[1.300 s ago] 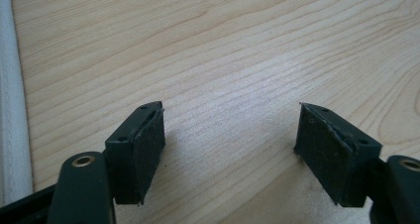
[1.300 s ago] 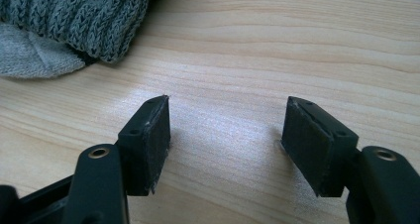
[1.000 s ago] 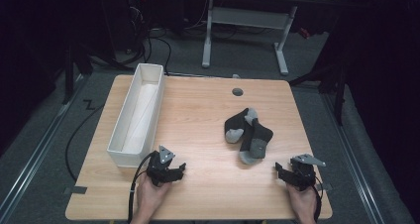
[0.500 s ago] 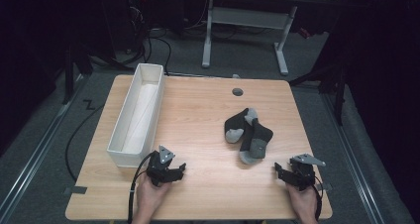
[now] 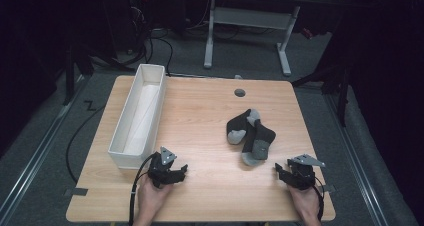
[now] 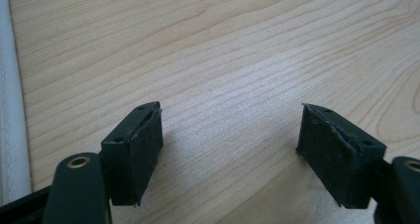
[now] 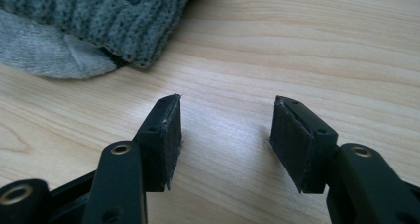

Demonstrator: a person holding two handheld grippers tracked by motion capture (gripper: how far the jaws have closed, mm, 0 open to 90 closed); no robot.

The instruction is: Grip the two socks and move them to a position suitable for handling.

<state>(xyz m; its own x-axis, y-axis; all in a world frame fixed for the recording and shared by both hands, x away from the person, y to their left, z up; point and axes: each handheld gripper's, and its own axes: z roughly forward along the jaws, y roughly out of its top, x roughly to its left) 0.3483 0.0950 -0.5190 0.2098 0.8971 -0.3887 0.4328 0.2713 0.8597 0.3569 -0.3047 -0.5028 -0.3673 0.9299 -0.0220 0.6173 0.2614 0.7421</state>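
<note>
Two dark socks with grey toes and heels (image 5: 250, 134) lie in a loose pile right of the table's middle. My right gripper (image 5: 278, 169) rests near the front right edge, just short of the pile. In the right gripper view its jaws (image 7: 225, 130) stand apart over bare wood, having just been closing with nothing between them, and the nearest sock (image 7: 99, 16) lies ahead to the left. My left gripper (image 5: 181, 170) sits at the front left, beside the near end of the bin. It is open (image 6: 230, 135) over bare wood.
A long white bin (image 5: 120, 136) runs along the table's left side, and its wall (image 6: 7, 110) edges the left gripper view. A round cable hole (image 5: 240, 92) sits near the far edge. A desk frame and cables stand on the floor beyond the wooden table (image 5: 200, 111).
</note>
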